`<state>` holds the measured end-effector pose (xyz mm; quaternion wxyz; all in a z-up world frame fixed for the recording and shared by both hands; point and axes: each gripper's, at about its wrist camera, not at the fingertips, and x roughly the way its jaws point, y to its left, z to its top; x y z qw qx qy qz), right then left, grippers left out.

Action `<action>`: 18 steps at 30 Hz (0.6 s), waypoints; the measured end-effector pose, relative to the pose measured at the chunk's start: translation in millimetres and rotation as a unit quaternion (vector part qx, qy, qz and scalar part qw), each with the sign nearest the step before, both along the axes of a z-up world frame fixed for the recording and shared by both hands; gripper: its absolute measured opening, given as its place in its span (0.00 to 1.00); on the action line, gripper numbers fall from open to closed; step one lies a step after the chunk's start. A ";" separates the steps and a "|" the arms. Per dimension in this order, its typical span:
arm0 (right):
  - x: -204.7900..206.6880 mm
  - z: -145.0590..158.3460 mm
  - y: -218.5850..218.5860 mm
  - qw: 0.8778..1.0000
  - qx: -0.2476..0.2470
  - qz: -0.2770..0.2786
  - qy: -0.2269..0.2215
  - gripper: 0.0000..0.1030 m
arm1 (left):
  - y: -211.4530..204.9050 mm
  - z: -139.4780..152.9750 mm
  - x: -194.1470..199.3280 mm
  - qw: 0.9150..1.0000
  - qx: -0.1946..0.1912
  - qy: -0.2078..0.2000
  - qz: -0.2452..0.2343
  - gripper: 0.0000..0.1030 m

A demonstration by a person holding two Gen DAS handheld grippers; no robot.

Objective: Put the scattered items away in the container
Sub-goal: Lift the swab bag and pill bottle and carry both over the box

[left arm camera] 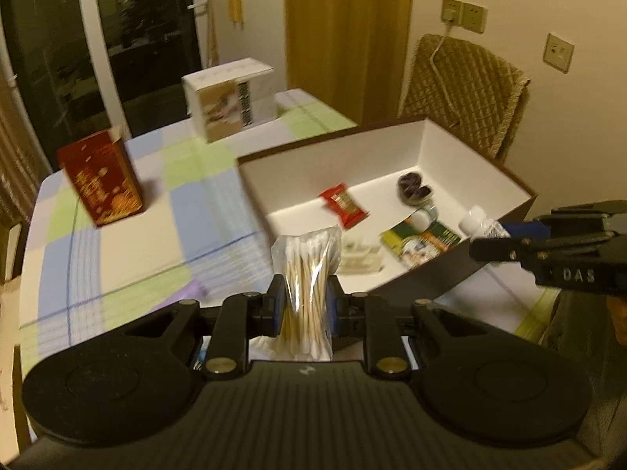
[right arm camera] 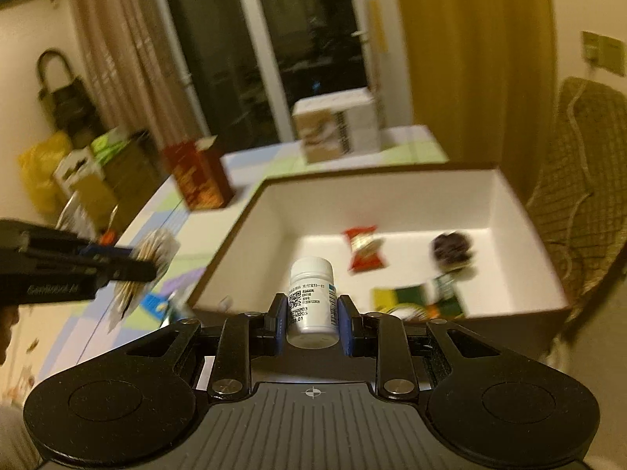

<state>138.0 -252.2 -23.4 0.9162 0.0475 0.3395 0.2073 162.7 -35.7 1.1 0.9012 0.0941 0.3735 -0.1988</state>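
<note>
In the box, 1 red packet; jaws grip 1 bottle.

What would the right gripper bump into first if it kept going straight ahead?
Probably the box. The right gripper, shut on a white bottle, points over its near edge toward the floor by the red packet. Depth is unclear.

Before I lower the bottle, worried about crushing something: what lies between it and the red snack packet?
In the right wrist view, only bare white box floor lies between the pill bottle and the red snack packet.
</note>
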 end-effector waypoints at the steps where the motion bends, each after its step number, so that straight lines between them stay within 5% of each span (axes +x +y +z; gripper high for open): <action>1: 3.2 2.5 -6.7 1.000 0.002 -0.008 -0.003 0.29 | -5.2 1.1 2.8 1.000 -0.001 -0.001 -0.003 0.17; 18: 48.1 -2.8 -47.4 0.999 -0.005 -0.048 -0.007 0.29 | -60.8 -10.6 51.3 0.999 0.001 0.021 -0.028 0.17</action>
